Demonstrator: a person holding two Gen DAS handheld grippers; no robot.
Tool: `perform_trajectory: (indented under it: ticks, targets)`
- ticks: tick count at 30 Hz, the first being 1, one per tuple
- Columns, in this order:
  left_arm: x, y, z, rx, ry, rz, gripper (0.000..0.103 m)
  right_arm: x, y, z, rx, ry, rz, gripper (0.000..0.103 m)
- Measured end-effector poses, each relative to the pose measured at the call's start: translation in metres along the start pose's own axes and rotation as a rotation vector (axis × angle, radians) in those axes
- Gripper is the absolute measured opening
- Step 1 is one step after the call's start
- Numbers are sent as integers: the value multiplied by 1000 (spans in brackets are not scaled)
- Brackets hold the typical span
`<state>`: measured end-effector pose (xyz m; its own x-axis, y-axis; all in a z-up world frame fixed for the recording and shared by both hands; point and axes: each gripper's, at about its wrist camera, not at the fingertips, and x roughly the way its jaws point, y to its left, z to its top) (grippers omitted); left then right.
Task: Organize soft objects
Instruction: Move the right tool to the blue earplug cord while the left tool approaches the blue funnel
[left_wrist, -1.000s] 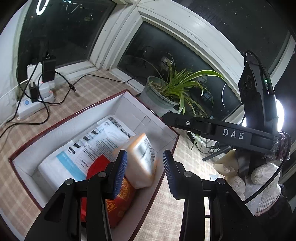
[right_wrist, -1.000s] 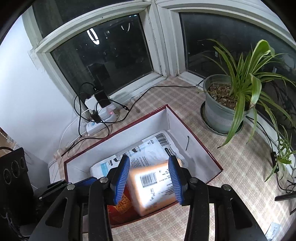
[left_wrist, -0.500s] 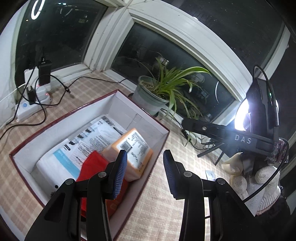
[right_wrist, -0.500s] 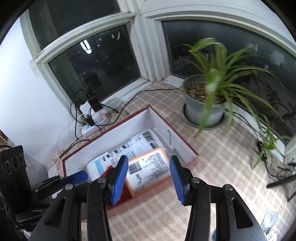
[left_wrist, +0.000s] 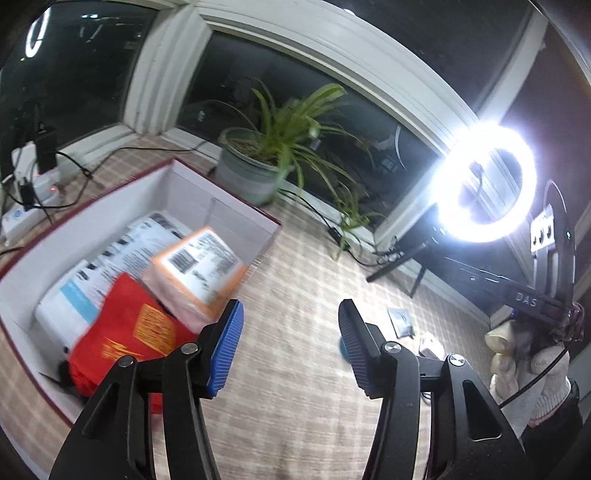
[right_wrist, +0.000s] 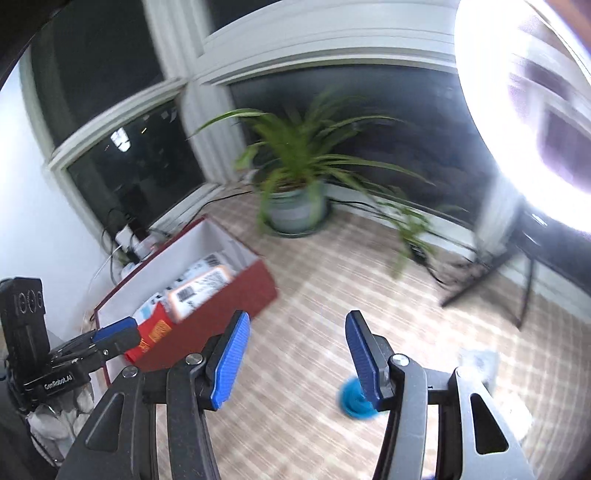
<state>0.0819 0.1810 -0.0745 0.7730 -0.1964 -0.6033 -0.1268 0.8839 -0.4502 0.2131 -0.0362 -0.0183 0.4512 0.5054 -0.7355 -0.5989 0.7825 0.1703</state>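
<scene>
Orange pack boxed; both jaws opening — seemingly empty.

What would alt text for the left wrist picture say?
An open left gripper with nothing between its blue pads hangs over a checked mat, beside a red box holding an orange packet, red packet and white packet.

A home's bay-window nook at night: dark panes in white frames, a checked woven floor mat, and a potted spider plant beyond the fingers. A lit ring light on a stand suggests filming.
</scene>
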Motion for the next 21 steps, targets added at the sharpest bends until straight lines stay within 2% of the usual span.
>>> perform_trajectory:
  ticks: [5, 7, 8, 14, 18, 21]
  targets:
    - [12, -26, -14, 37, 32, -27, 54, -41, -51, -33, 117, -65, -44, 51]
    - [18, -37, -19, 52, 43, -38, 54, -56, -68, -48, 145, -85, -64, 57]
    - [21, -44, -23, 61, 51, -47, 54, -63, -76, -55, 152, -87, -82, 60]
    - [37, -70, -43, 109, 86, -67, 54, -95, -119, -105, 189, -79, -178, 60]
    - [51, -83, -57, 148, 96, -71, 60, -104, -143, -139, 228, -65, -209, 60]
    - [63, -90, -67, 186, 104, -63, 60, -103, -154, -166, 232, -57, -256, 60]
